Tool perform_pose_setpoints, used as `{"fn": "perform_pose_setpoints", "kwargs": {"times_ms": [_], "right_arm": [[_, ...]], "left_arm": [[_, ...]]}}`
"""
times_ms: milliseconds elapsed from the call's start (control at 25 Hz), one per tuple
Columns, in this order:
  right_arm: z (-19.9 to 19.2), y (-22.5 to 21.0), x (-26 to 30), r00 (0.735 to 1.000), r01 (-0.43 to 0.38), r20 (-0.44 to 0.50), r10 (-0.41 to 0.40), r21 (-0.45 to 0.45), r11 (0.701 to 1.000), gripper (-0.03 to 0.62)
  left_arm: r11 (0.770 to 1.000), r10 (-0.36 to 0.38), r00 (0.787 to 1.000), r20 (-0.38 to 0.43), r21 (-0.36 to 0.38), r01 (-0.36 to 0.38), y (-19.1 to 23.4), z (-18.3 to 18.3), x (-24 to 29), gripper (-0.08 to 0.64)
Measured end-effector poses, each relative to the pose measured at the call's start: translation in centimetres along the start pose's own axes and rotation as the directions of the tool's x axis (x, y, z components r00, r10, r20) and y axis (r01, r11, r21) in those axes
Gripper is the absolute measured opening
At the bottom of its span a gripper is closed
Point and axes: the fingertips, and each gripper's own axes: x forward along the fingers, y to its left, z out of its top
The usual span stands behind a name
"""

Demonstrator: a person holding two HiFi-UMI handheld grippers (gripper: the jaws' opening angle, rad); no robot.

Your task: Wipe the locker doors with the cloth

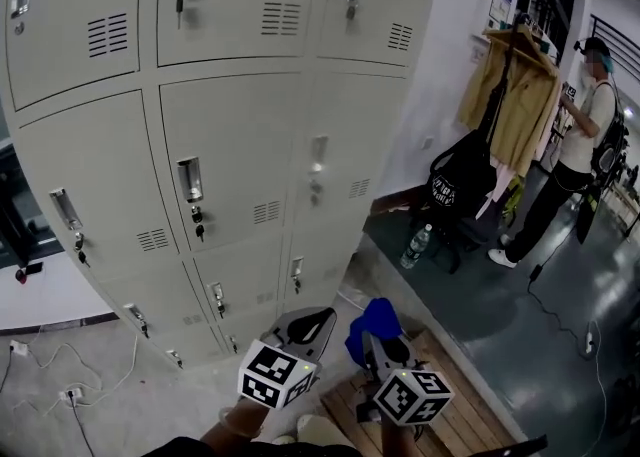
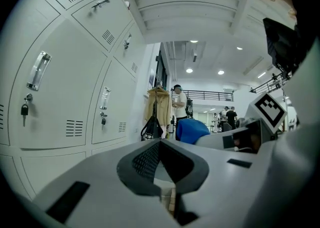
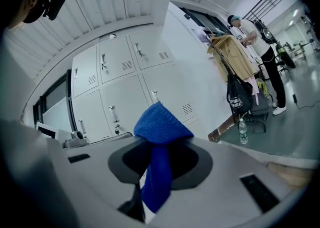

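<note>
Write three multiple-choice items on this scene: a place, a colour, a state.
1. Where does the water bottle stand? A on the floor by the black bag; B on a table; C on a windowsill.
2. What colour is the cloth? A red; B blue; C white.
3. How is the right claw? A open, empty; B open round a bottle; C shut on the cloth.
Answers: 1 A, head view shows it there; 2 B, plainly blue; 3 C, cloth pinched between its jaws.
</note>
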Motion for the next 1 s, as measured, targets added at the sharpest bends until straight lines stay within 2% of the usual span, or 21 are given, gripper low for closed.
{"fn": "perform_pose_setpoints", "kwargs": {"times_ms": [200, 480, 800, 1000], "right_arm": [[1.4, -0.5, 4.2, 0.999, -0.044, -0.012, 0.044, -0.028, 0.999, 0.091], [5.5, -2.2, 11.1, 0.988, -0.154, 0.023, 0.155, -0.042, 0.987, 0.089], [9.0, -8.0, 17.6, 0.986, -0.167, 0.015, 0.168, -0.03, 0.985, 0.089], [13.3, -8.9, 20.9, 0.975, -0.209, 0.065, 0.215, -0.084, 0.974, 0.089]], "left_arm": [[0.999, 0.05, 0.998, 0.035, 0.007, -0.05, 3.6, 1.3, 2.1, 0.006], [0.99, 0.14, 0.988, 0.07, 0.006, -0.141, 9.3, 3.6, 7.1, 0.006], [0.987, 0.149, 0.983, 0.103, 0.046, -0.154, 12.1, 6.1, 15.6, 0.006], [0.976, 0.18, 0.968, 0.175, 0.092, -0.199, 14.0, 9.8, 18.0, 0.006]]}}
